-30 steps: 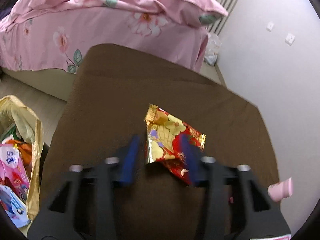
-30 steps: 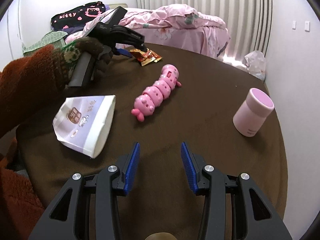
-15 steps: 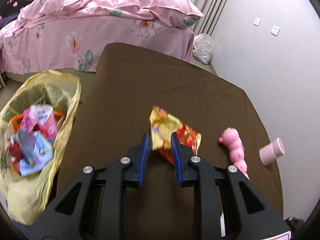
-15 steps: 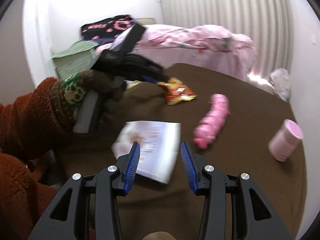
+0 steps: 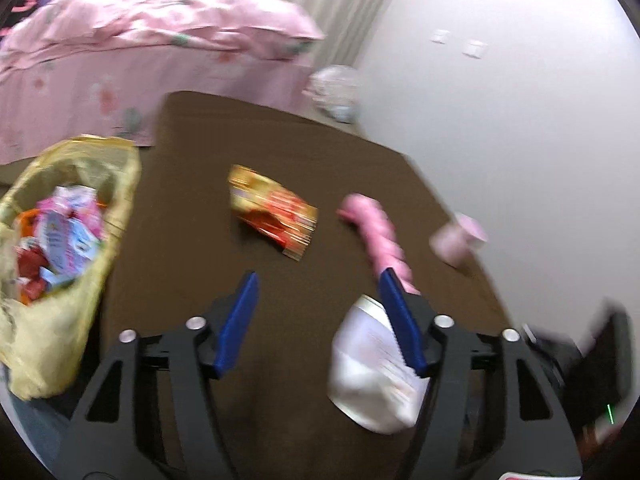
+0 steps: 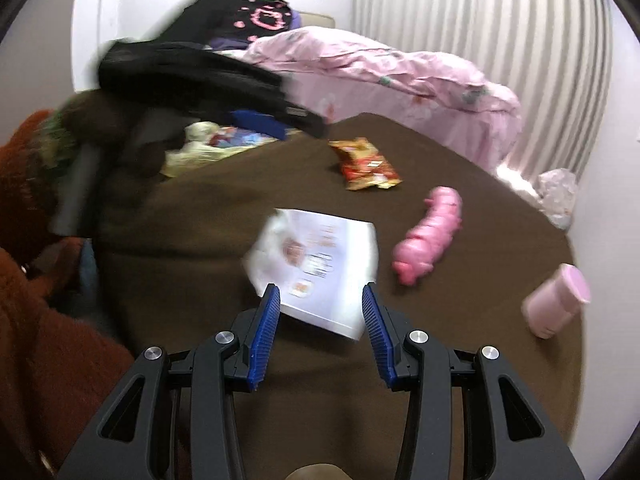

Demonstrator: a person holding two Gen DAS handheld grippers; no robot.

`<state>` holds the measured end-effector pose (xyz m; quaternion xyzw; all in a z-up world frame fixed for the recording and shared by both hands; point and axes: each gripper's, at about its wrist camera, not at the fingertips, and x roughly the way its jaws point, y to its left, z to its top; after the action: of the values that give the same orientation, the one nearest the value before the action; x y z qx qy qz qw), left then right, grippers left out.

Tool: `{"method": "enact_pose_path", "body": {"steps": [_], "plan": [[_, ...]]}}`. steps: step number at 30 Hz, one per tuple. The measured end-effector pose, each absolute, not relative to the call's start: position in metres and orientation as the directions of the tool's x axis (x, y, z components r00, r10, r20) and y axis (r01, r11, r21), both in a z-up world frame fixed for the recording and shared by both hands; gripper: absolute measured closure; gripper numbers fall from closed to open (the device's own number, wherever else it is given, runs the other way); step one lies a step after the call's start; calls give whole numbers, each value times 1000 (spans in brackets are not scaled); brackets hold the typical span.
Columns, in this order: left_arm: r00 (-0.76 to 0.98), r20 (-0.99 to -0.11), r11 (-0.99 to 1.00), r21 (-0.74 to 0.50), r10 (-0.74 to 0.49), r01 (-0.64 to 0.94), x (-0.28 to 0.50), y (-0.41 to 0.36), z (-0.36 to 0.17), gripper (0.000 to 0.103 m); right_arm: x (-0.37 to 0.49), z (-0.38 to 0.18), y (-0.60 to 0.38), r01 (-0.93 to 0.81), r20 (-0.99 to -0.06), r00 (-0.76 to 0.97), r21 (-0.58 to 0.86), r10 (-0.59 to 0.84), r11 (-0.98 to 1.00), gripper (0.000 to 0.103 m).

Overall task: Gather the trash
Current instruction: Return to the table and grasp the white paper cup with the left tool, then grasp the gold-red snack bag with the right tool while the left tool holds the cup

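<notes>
A red and gold snack wrapper [image 5: 276, 212] lies on the brown table [image 5: 200, 216], ahead of my left gripper [image 5: 318, 280], which is open and empty. The wrapper also shows in the right wrist view [image 6: 366, 164]. A white paper packet [image 6: 316, 264] lies on the table; my right gripper [image 6: 318, 292] is open, its jaws on either side of the packet's near edge. The packet also shows in the left wrist view [image 5: 372, 372]. A yellow trash bag [image 5: 56, 248] full of wrappers stands left of the table.
A pink caterpillar toy [image 6: 432, 236] and a pink cup [image 6: 556, 304] lie on the table's right side. A pink bed [image 5: 120, 64] stands behind. A crumpled plastic bag [image 5: 336, 92] sits by the white wall. The other hand's brown sleeve [image 6: 24, 208] is at left.
My left gripper opened, let go of the snack wrapper and pulled back from it. My right gripper moved forward over the white packet.
</notes>
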<state>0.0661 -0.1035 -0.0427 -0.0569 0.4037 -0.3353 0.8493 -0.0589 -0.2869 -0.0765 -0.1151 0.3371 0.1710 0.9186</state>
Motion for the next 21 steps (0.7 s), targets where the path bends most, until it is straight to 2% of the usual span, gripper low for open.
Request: {"method": "enact_pose_path", "body": {"steps": [2, 6, 8, 9, 10, 11, 12, 17, 21], "plan": [[423, -654, 742, -338, -628, 579, 43, -113, -43, 39, -59, -75, -307, -325, -655, 731, -90, 190, 941, 63], [442, -724, 774, -200, -530, 601, 22, -136, -57, 39, -52, -70, -347, -190, -629, 757, 46, 176, 981, 63], [427, -752, 797, -210, -501, 566, 27, -141, -68, 39, -47, -69, -360, -155, -611, 767, 120, 196, 981, 62], [413, -765, 805, -222, -494, 550, 30, -142, -72, 39, -45, -69, -362, -148, -611, 766, 138, 202, 979, 57], [384, -783, 810, -245, -489, 533, 35, -142, -79, 49, -39, -69, -362, -147, -612, 764, 143, 204, 979, 47], [359, -792, 809, -268, -494, 523, 38, -140, -84, 57, -33, -68, -360, -154, -610, 765, 141, 209, 978, 45], [321, -786, 795, -325, -528, 512, 41, -135, -88, 60, -28, -68, -357, -168, -607, 764, 138, 218, 976, 45], [426, -761, 845, -293, -489, 447, 44, -106, -77, 61, 10, -72, -336, -279, -635, 702, 172, 323, 945, 40], [523, -757, 907, -225, -393, 356, 51, -79, -72, 61, 41, -69, -308, -319, -672, 692, 43, 263, 947, 40]]}}
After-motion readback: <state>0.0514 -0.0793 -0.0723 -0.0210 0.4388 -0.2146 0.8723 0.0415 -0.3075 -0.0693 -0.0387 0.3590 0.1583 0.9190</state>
